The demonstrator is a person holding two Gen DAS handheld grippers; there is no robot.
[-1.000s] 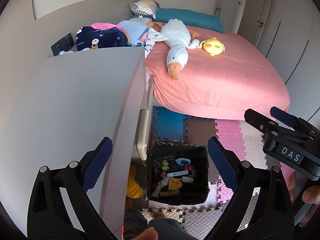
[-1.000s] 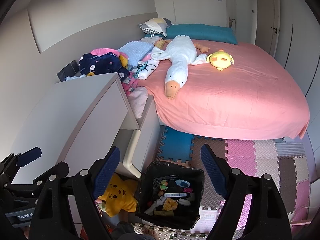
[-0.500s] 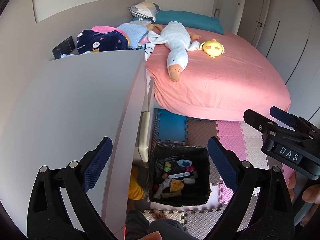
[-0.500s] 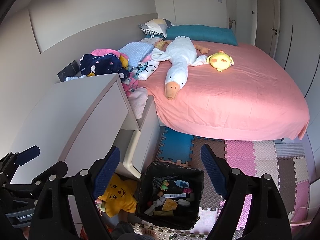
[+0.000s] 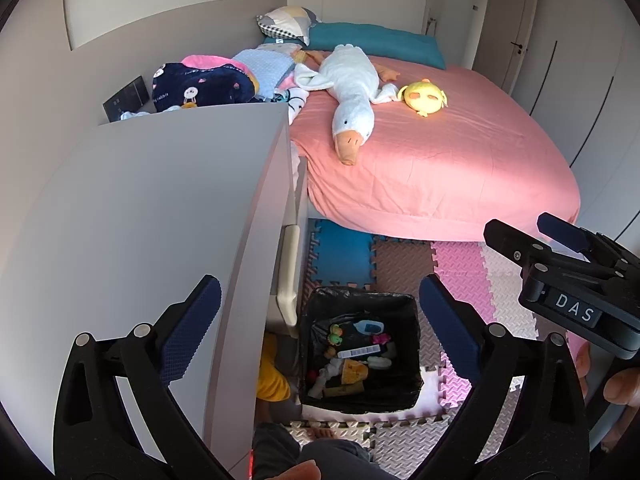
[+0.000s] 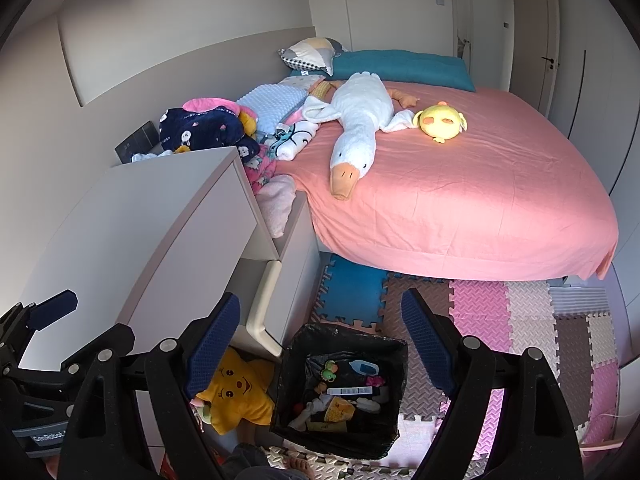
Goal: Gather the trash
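A black-lined trash bin point(image 5: 320, 308) point(image 6: 296, 348) stands on the foam floor mats beside the white dresser. It holds several bits of trash point(image 5: 352, 356) point(image 6: 344, 392): wrappers, a barcode strip, small colourful pieces. My left gripper point(image 5: 320, 320) is open and empty, high above the bin and the dresser edge. My right gripper point(image 6: 320, 340) is open and empty, also high above the bin. Each gripper shows at the edge of the other's view.
A white dresser point(image 5: 140, 208) point(image 6: 152, 220) fills the left. A pink bed point(image 5: 420, 160) point(image 6: 460, 188) carries a white goose plush point(image 6: 360, 128), a yellow plush point(image 6: 440, 120) and blankets. A yellow star pillow point(image 6: 236, 396) lies by the bin. Coloured foam mats point(image 6: 520, 320) cover the floor.
Both views have shifted only slightly; the left gripper drifted a little. Both grippers stay open and empty.
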